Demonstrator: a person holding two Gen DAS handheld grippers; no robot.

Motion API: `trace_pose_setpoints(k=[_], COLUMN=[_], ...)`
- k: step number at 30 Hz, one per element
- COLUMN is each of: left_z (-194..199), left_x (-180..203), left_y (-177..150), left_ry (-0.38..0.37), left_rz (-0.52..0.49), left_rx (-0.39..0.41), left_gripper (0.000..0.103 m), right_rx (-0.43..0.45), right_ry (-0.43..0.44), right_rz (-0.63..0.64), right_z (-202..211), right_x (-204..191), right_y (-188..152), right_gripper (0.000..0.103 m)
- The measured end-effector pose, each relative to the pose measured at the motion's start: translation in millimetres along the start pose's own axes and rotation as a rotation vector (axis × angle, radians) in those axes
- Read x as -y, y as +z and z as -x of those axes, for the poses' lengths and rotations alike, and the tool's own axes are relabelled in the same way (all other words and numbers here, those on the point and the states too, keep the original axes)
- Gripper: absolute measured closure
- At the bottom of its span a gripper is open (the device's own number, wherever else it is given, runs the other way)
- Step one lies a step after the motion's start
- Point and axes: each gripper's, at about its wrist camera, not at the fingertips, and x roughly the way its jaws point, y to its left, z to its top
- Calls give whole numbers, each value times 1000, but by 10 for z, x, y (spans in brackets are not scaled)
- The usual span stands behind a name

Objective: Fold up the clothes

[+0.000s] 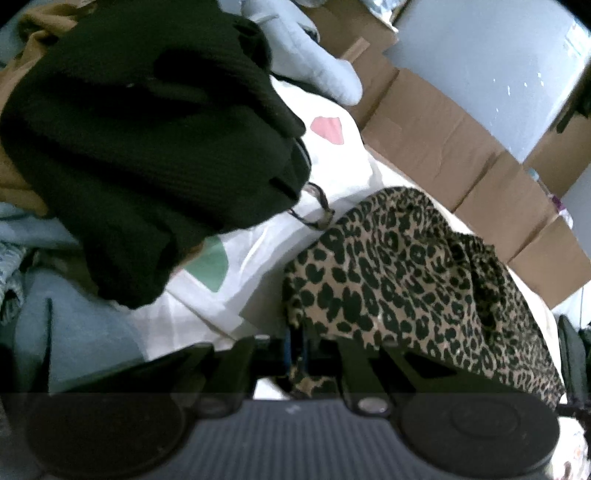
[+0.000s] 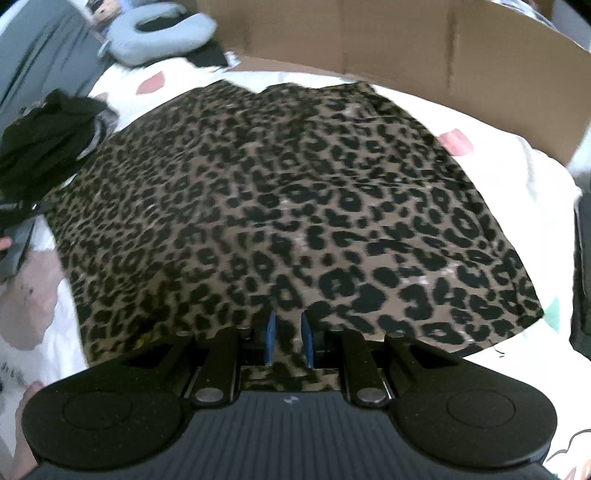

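A leopard-print garment (image 2: 277, 192) lies spread across the white patterned bedsheet (image 2: 524, 177) and fills most of the right wrist view. My right gripper (image 2: 289, 341) is at its near edge, with a fold of the print pinched between the blue fingers (image 2: 271, 339). In the left wrist view the same garment (image 1: 406, 266) is bunched and lifted at the right. My left gripper (image 1: 296, 350) is shut on one of its edges, and the cloth hangs down between the jaws.
A black knit garment (image 1: 129, 147) is heaped at the left on brown (image 1: 22, 74) and light blue clothes (image 1: 74, 332). Flattened cardboard (image 1: 443, 140) lines the bed's far side. A pale blue neck pillow (image 2: 159, 33) lies at the back. A hand (image 2: 22, 435) shows at the lower left.
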Motion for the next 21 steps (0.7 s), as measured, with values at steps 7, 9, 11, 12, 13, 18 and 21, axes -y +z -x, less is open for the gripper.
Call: trace_pose_setpoints(k=[7, 9, 11, 12, 13, 18, 21], left_z=[64, 102, 122, 133, 140, 177, 215], left_x=[258, 339, 432, 478, 527, 754, 871], left_y=[65, 85, 104, 112, 121, 188, 238], left_ry=[2, 1, -1, -1, -3, -19, -25], left_rz=[-49, -58, -71, -78, -85, -94, -83], left_rx=[-31, -35, -42, -45, -48, -42, -30], left_gripper=[98, 98, 98, 98, 98, 99, 99], right_rx=[54, 69, 84, 91, 98, 126, 135], right_ry=[16, 28, 40, 46, 51, 52, 32], right_rz=[-77, -87, -96, -99, -103, -114, -127], right_z=[-25, -28, -32, -27, -22, -33, -60], right_x=[259, 295, 330, 341, 352, 447, 567], right_y=[-90, -107, -123, -126, -128, -138, -147], right_gripper=[81, 81, 81, 81, 81, 80, 80])
